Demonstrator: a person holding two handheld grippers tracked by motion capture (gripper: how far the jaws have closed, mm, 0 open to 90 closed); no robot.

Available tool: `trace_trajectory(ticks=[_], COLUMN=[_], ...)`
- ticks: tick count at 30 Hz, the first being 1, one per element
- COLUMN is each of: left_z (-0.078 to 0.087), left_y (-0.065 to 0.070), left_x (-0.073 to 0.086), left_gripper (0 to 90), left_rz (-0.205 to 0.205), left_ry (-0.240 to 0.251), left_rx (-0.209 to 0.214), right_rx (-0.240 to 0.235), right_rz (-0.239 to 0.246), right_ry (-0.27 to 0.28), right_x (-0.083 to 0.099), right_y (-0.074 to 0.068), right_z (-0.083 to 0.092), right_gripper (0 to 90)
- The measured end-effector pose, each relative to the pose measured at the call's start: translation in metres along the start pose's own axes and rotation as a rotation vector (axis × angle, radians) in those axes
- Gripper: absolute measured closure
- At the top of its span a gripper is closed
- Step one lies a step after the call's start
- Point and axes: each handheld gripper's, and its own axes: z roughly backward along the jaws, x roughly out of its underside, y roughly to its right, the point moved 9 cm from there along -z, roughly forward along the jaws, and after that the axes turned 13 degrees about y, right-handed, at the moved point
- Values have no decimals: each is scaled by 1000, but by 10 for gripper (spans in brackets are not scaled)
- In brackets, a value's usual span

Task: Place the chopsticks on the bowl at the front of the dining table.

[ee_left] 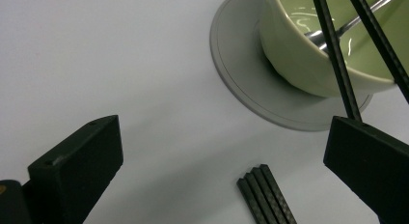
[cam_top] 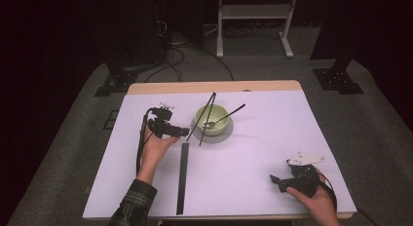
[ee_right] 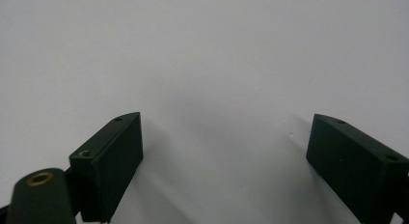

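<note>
A pale green bowl (cam_top: 213, 118) (ee_left: 308, 64) stands on a grey saucer (cam_top: 216, 135) (ee_left: 241, 64) at the table's middle back. A metal spoon (cam_top: 228, 115) (ee_left: 337, 28) lies in it. Two black chopsticks (cam_top: 204, 116) (ee_left: 333, 55) lean across the bowl, their lower ends on the table at its left. My left gripper (cam_top: 181, 132) (ee_left: 224, 137) is open just left of the saucer, its right jaw against one chopstick's lower end. A long flat bundle of black sticks (cam_top: 183, 175) (ee_left: 266, 195) lies on the table below it. My right gripper (cam_top: 278, 181) (ee_right: 225, 132) is open over bare table, front right.
The white table (cam_top: 272, 138) ends in a wooden edge (cam_top: 214, 86) at the back. Beyond it on the carpet stand a white rack's legs (cam_top: 253, 21), black stand bases (cam_top: 338, 80) and cables (cam_top: 170, 55).
</note>
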Motion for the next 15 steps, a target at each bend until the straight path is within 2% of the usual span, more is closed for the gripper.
trace_trajectory(ticks=[15], left_z=[-7], left_y=[31], left_x=[12], left_gripper=[0], left_rz=[-23], left_ry=[-21], left_rx=[64], right_rx=[0], right_rz=[0], right_ry=[0], right_x=[0], right_y=[0], right_z=[0], right_gripper=[114])
